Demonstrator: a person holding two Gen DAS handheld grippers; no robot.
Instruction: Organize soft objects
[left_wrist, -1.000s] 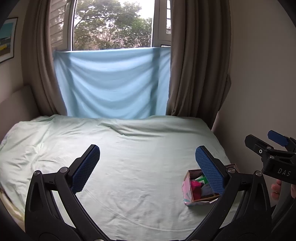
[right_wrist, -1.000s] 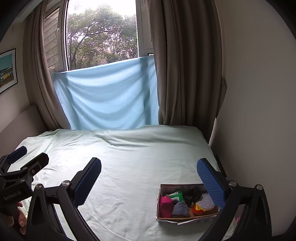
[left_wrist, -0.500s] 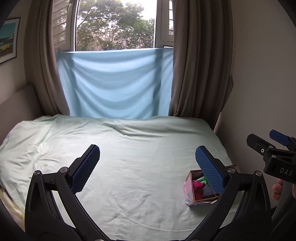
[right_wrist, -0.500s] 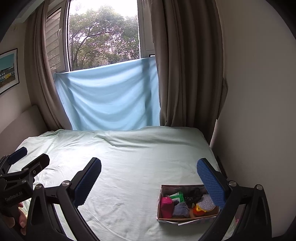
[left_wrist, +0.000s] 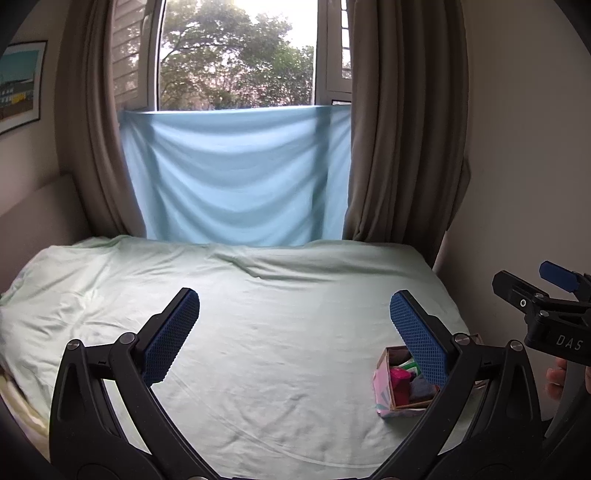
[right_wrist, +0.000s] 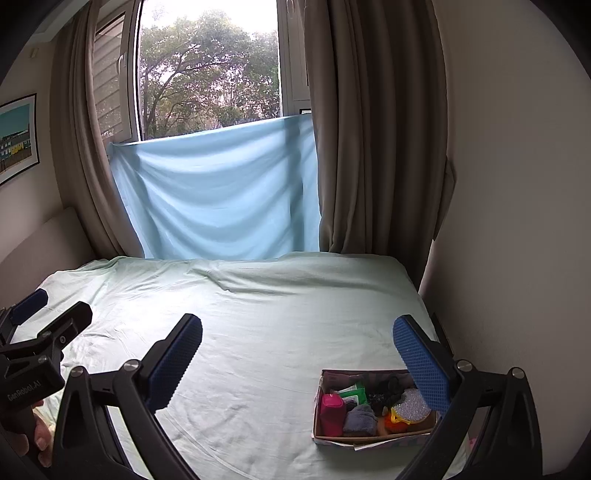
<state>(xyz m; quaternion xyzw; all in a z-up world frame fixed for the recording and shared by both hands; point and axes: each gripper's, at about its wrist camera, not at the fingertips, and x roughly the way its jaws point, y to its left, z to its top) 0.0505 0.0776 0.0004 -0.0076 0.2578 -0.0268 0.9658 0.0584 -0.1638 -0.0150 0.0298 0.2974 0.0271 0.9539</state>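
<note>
bedding comes first: a pale green sheet (right_wrist: 258, 332) covers the whole bed and lies mostly bare, with only shallow creases across it. behind it a light blue cloth (right_wrist: 218, 192) hangs over the lower part of the window, framed by brown curtains (right_wrist: 373, 147).

near the bed's right edge, close to the wall, sits the small cardboard box (right_wrist: 373, 439), the only container in sight. it already holds the soft objects: a pink pouch (right_wrist: 331, 412) at its left end, a grey folded cloth (right_wrist: 360, 422) beside it, a green packet (right_wrist: 352, 396) behind those, something dark (right_wrist: 386, 391) toward the back, and a silvery scrubby pad (right_wrist: 412, 406) over an orange piece (right_wrist: 392, 421) at the right. in the left wrist view the same box shows end-on, partly hidden by a finger.

left gripper (left_wrist: 293, 334) and right gripper (right_wrist: 297, 356) both hover above the sheet with their blue padded fingers spread wide and nothing between them. neither touches the box; the right one hangs nearer to it.

judging from this, the task looks either barely begun or very nearly finished: everything soft in view is gathered in the box, and nothing loose lies on the sheet. if sorting within the box or laying items out is intended, all of that is left. the right gripper seems best placed to reach in first.
</note>
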